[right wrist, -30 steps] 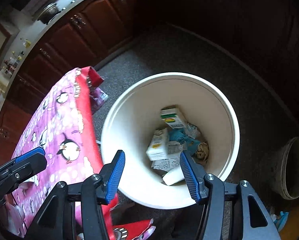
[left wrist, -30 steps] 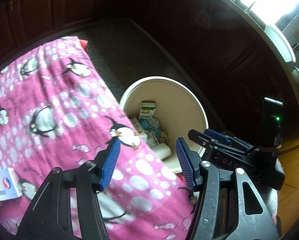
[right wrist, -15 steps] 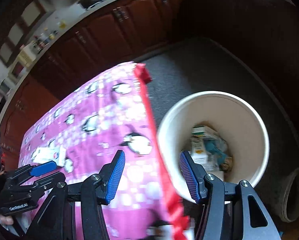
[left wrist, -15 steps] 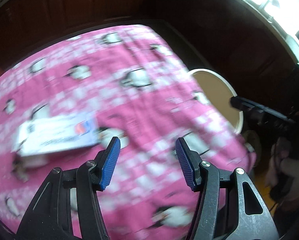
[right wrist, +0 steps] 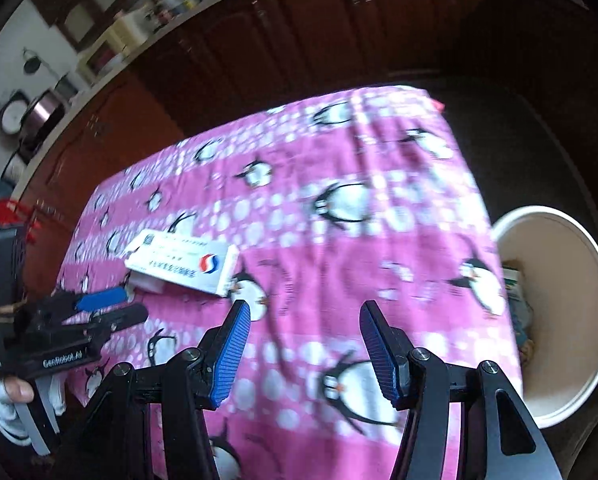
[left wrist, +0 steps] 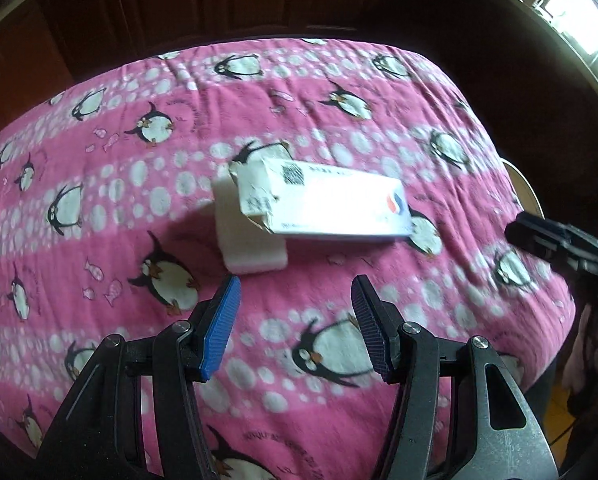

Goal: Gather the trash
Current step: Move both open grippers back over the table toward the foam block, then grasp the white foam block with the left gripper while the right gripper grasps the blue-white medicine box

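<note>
1. The left claw [left wrist: 295, 304] stood apart at a middling width over the pink penguin cloth [left wrist: 99, 208] on the table, holding nothing.
2. Just beyond it lay a white foam block [left wrist: 247, 240], with a white box [left wrist: 331, 208] resting on its far right part, both untouched.
3. The right claw [right wrist: 305, 334] was likewise apart and empty, near the table's right side.
4. Right of the table stood the bin [right wrist: 595, 264], trash inside.
</note>
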`<act>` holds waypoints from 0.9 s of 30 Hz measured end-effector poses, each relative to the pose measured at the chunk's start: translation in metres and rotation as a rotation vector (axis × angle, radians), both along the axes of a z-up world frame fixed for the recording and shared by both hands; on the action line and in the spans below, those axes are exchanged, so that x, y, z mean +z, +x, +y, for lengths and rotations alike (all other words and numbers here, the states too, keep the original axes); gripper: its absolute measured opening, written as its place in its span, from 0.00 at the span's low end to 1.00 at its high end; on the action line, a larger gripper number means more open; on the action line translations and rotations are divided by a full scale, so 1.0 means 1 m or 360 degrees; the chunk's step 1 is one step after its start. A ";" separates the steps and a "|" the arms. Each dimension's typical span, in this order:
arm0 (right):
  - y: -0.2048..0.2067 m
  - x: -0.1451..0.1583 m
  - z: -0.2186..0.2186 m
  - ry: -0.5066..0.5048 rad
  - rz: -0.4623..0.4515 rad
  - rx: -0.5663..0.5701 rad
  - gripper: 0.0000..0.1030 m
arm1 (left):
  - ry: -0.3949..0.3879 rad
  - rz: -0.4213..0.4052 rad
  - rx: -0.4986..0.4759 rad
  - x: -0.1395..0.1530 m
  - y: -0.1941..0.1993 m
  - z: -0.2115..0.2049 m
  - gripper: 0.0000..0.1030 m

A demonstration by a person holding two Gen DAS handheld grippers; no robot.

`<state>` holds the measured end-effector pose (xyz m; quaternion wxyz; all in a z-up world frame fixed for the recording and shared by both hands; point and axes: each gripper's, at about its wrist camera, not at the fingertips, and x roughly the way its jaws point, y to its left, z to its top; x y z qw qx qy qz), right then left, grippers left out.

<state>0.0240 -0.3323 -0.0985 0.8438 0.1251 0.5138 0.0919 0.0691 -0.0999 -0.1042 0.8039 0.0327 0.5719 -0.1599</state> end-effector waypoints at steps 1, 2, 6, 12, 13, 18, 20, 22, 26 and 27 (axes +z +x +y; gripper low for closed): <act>0.002 -0.001 0.004 0.0000 0.0005 0.0010 0.53 | 0.0013 -0.0004 -0.0001 -0.001 0.004 -0.003 0.55; 0.003 -0.002 0.007 0.0000 0.0010 0.0018 0.53 | 0.0026 -0.0005 -0.0004 -0.002 0.008 -0.005 0.55; 0.007 -0.006 0.013 -0.0008 0.0026 0.0028 0.53 | 0.0066 -0.0007 -0.0006 -0.006 0.025 -0.012 0.55; 0.010 -0.006 0.008 0.0000 0.0042 0.0013 0.53 | 0.0014 -0.0044 0.0023 -0.004 0.056 -0.015 0.55; 0.010 -0.006 0.008 0.0002 0.0045 0.0010 0.53 | -0.0007 -0.0054 0.0026 -0.003 0.062 -0.016 0.55; 0.017 -0.006 0.011 0.0024 0.0045 0.0025 0.55 | -0.0053 -0.0057 0.0066 -0.003 0.087 -0.014 0.55; 0.020 -0.003 0.019 0.0027 0.0026 0.0064 0.60 | -0.0083 -0.0039 0.0088 0.000 0.088 -0.007 0.55; 0.024 -0.003 0.028 0.0025 0.0014 0.0112 0.61 | -0.0068 -0.0036 0.0088 0.005 0.083 0.000 0.55; 0.040 -0.006 0.049 -0.0005 0.0007 0.0207 0.61 | -0.0024 -0.0001 0.0085 0.007 0.065 0.019 0.55; 0.042 -0.007 0.052 -0.0007 0.0010 0.0212 0.61 | -0.0001 0.0020 0.0085 0.004 0.059 0.023 0.55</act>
